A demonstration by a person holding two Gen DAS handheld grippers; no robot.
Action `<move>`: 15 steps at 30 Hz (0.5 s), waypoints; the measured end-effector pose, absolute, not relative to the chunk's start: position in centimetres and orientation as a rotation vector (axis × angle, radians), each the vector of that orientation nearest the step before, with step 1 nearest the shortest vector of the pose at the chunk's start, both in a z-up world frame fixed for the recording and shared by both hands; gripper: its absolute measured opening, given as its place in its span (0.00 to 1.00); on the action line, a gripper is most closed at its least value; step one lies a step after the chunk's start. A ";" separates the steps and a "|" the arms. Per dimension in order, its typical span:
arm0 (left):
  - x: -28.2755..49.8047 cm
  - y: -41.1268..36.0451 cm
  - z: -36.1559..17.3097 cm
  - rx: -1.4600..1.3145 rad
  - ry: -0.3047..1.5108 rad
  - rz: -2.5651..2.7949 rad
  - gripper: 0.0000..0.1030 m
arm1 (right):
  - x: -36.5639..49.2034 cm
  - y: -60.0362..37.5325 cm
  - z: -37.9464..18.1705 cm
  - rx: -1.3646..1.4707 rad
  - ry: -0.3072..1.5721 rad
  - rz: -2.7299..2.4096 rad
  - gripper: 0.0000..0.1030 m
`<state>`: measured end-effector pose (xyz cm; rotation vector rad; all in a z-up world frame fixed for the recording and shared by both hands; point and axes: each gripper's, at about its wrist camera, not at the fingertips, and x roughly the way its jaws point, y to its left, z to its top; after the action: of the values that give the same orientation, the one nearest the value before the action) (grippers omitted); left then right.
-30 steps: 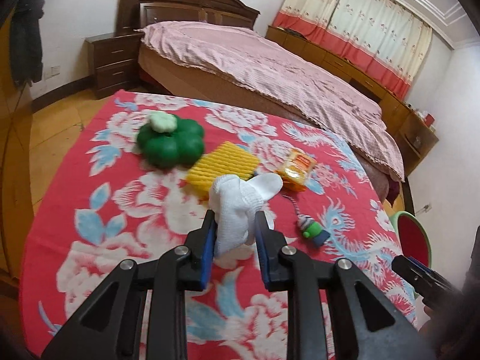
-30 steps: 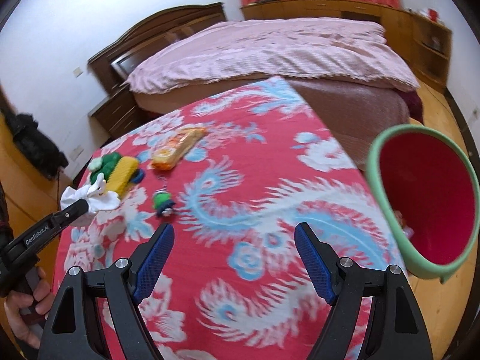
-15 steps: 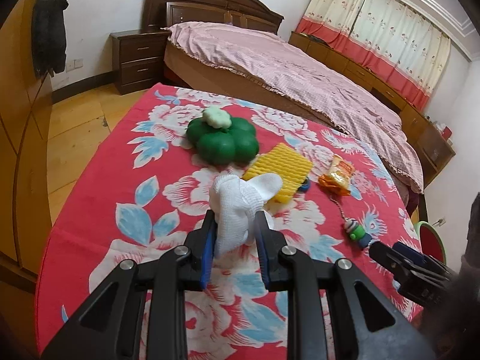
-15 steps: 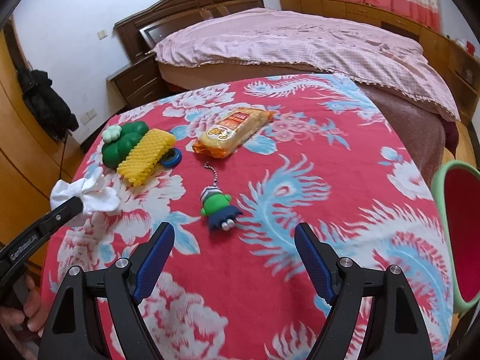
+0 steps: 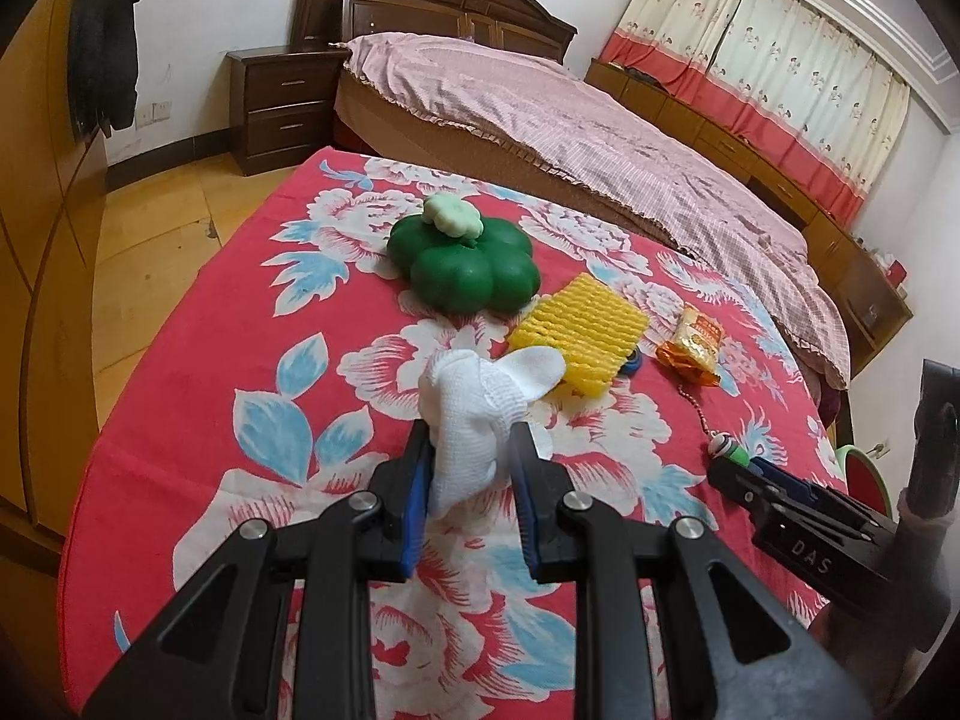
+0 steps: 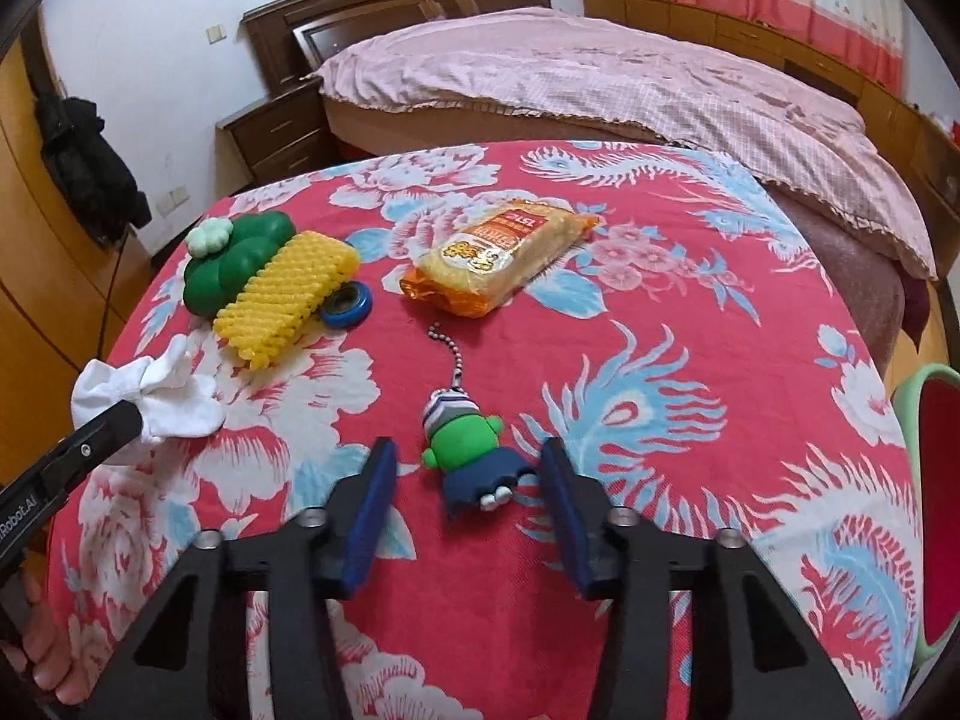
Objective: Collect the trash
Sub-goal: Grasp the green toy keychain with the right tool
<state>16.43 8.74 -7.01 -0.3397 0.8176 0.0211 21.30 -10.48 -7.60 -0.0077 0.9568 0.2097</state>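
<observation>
My left gripper (image 5: 471, 450) is shut on a crumpled white tissue (image 5: 474, 408) and holds it above the red floral tablecloth (image 5: 240, 324); the tissue also shows in the right wrist view (image 6: 150, 396). My right gripper (image 6: 468, 468) is open, its fingers on either side of a green toy keychain (image 6: 465, 444) that lies on the cloth. An orange snack wrapper (image 6: 498, 252) lies beyond it, also in the left wrist view (image 5: 690, 345). A yellow foam net (image 6: 285, 294) lies to the left. The red bin with a green rim (image 6: 936, 510) stands at the right edge.
A green flower-shaped container (image 5: 462, 261) stands at the far left of the table. A blue tape roll (image 6: 345, 306) lies by the foam net. A bed with a pink cover (image 6: 600, 72) stands behind the table, a nightstand (image 5: 276, 102) beside it.
My right gripper swung left from the bin, came down around the toy keychain and narrowed its opening. My left gripper kept the tissue and turned its view left.
</observation>
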 end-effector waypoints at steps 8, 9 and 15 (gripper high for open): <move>16.2 8.5 -6.8 -0.336 0.811 0.013 0.24 | 20.6 -10.9 -7.4 0.021 0.962 0.230 0.36; 16.0 8.4 -6.6 -0.334 0.809 0.011 0.24 | 20.2 -11.0 -7.2 0.027 0.957 0.232 0.36; 15.2 7.7 -5.5 -0.327 0.792 -0.010 0.24 | 18.6 -11.9 -5.9 0.063 0.936 0.239 0.36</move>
<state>15.16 7.69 -5.53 -0.3269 0.7921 -0.0101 18.65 -11.92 -5.85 0.0630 0.9358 0.2386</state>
